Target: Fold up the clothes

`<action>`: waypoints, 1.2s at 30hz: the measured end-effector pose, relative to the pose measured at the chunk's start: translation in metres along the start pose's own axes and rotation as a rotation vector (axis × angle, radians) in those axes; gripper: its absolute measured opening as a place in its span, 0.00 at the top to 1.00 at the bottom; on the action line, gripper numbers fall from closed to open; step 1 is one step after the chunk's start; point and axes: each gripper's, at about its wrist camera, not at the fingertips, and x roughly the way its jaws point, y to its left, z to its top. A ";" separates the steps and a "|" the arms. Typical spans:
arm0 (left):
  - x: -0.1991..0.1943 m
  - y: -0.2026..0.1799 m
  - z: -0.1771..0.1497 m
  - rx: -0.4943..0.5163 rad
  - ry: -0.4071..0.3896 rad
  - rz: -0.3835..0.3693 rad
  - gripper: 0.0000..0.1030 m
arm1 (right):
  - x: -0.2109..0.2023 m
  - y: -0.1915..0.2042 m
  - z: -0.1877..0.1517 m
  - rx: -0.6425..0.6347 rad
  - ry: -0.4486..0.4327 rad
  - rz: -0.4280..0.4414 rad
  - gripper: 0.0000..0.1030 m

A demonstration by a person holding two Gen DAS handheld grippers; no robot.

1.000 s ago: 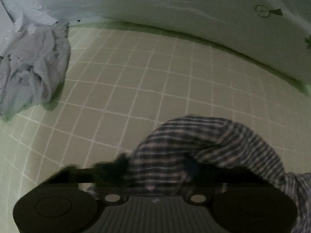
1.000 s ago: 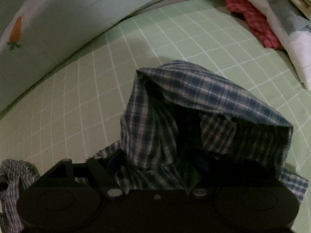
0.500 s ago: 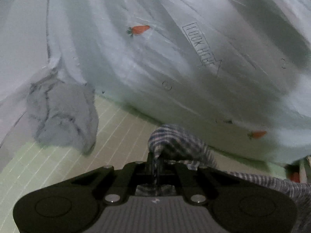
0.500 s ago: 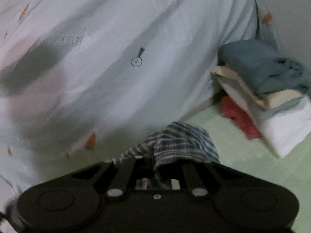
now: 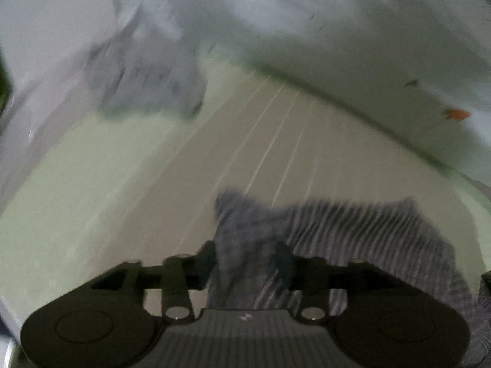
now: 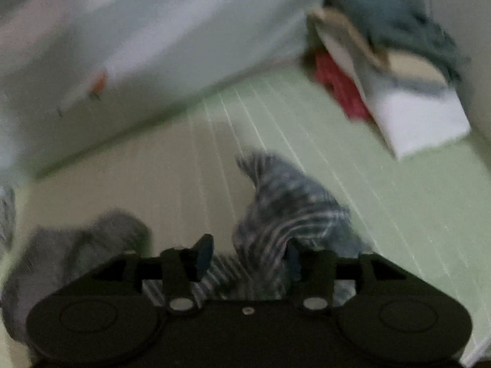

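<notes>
Pale green gridded bedsheet (image 5: 129, 184) fills both blurred views, a carrot-print quilt (image 6: 153, 46) behind. On it lies the blue-and-white plaid shirt (image 5: 353, 230), rumpled, bunched between the spread fingers of the left tool (image 5: 245, 257) and right tool (image 6: 248, 254), both released.

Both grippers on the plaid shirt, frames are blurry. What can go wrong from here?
1. Both jaws look spread wide with the plaid shirt loose between them; it may drop in a heap rather than flat.
2. The folded stack sits near the right gripper; a swing could topple it.
3. The crumpled grey garment lies by the left gripper and could snag.
</notes>
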 end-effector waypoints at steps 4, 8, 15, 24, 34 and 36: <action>0.002 -0.016 0.020 -0.008 -0.032 -0.053 0.28 | -0.004 0.022 0.020 0.009 -0.113 0.023 0.24; 0.012 -0.040 0.028 0.080 -0.026 -0.048 0.28 | 0.004 0.048 0.022 -0.064 -0.148 -0.043 0.21; 0.035 -0.061 0.025 0.153 0.081 -0.112 0.26 | 0.048 0.065 0.020 -0.028 0.017 0.064 0.15; 0.069 -0.085 0.022 0.220 0.167 -0.226 0.26 | 0.122 0.094 0.005 0.093 0.275 0.203 0.15; 0.107 -0.120 0.024 0.221 0.296 -0.378 0.98 | 0.163 0.111 0.002 0.149 0.418 0.336 0.87; 0.104 -0.124 0.033 0.229 0.261 -0.402 0.98 | 0.159 0.117 0.015 0.099 0.379 0.341 0.93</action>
